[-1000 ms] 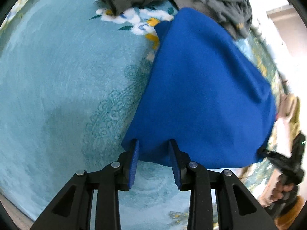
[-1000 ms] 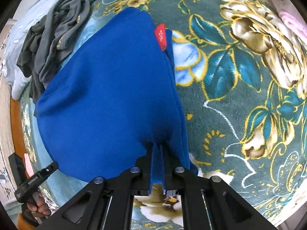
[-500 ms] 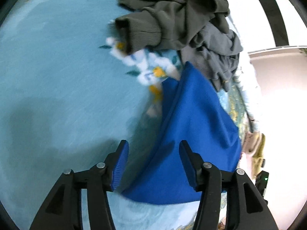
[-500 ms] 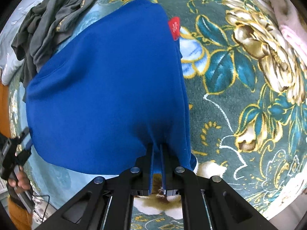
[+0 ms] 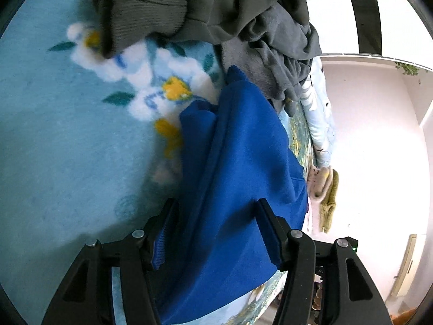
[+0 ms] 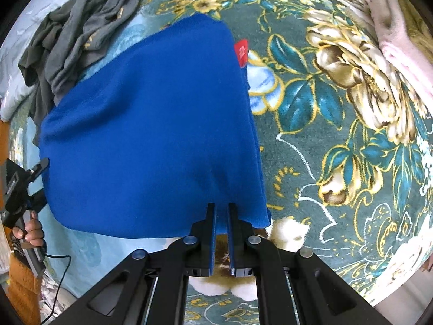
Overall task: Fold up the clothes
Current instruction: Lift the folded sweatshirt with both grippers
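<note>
A blue garment (image 6: 151, 135) lies spread on the floral blanket, with a red tag (image 6: 241, 51) at its far right edge. My right gripper (image 6: 222, 211) points down and is shut on the garment's near hem. In the left wrist view the blue garment (image 5: 238, 176) rises in a fold. My left gripper (image 5: 216, 216) straddles its near end. Its jaws are opening, with cloth between them and the pads not pinching it. The right wrist view shows a hand (image 6: 29, 233) holding the left gripper at the garment's left corner.
A pile of dark grey and olive clothes (image 5: 243, 27) lies just beyond the blue garment, also seen as clothes (image 6: 78, 35) at the far left. Folded tan and olive items (image 5: 324, 189) sit by the bed edge. A pink cloth (image 6: 397, 40) lies at the far right of the blanket (image 6: 338, 124).
My left gripper let go of the blue garment's corner, its jaws widened, and it swung toward the clothes pile and lower over the garment's fold. The right gripper stayed shut on the hem.
</note>
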`<state>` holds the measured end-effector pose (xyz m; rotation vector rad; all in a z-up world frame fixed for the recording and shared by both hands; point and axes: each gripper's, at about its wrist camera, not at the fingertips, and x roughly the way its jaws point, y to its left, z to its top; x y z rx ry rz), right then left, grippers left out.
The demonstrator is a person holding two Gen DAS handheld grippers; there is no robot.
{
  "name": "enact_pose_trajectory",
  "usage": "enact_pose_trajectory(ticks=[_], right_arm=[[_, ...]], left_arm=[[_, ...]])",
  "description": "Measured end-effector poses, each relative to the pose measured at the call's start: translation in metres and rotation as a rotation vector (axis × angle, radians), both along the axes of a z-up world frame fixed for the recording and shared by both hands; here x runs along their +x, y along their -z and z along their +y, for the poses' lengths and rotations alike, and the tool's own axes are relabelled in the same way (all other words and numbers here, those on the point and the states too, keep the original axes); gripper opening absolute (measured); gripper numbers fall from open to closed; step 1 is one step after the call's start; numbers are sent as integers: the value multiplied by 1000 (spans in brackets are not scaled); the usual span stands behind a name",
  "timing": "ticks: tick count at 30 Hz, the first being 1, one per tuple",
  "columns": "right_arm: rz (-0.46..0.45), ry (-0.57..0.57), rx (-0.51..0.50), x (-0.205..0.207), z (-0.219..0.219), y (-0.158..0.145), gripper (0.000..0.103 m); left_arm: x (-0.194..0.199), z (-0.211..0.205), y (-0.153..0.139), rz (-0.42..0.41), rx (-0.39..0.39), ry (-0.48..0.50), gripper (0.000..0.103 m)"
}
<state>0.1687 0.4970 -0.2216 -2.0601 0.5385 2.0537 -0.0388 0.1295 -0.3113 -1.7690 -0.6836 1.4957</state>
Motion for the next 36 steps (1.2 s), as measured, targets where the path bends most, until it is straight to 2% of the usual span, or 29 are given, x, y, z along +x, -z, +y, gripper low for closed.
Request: enact_pose_trajectory(ticks=[4,8,11,13,15,16,18,27,31,36], right_arm=[[35,40,-21,4,12,-8,13],[87,96,-56,3,32,-15,19],[139,141,-106,6,52,-22,37],[178,153,-138,-8,60,-25,47],[215,162,-174,-21,69,-25,52],[228,167,-193,-25,58,-21,55],[249,183,-248,-20,56,-14,59],[292,230,-488,-46,70,37,64],[321,217,-517,-57,73,52,65],[368,206,-606,-67,81,60,67]], left_arm=[[-4,18,-1,-2,0,39,60],[-3,17,-5,-10,-5,52,60],[-3,18,-5,-22,-11,52,60],[-2,17,-6,-23,-28,56,60],[-1,18,-8,-22,-46,59,60],[2,14,-9,-21,-54,59,60],[3,13,-10,-26,-69,53,60],[5,23,-10,-52,-134,23,60],[4,18,-11,-60,-164,33,60],[4,22,-13,-59,-195,42,60]])
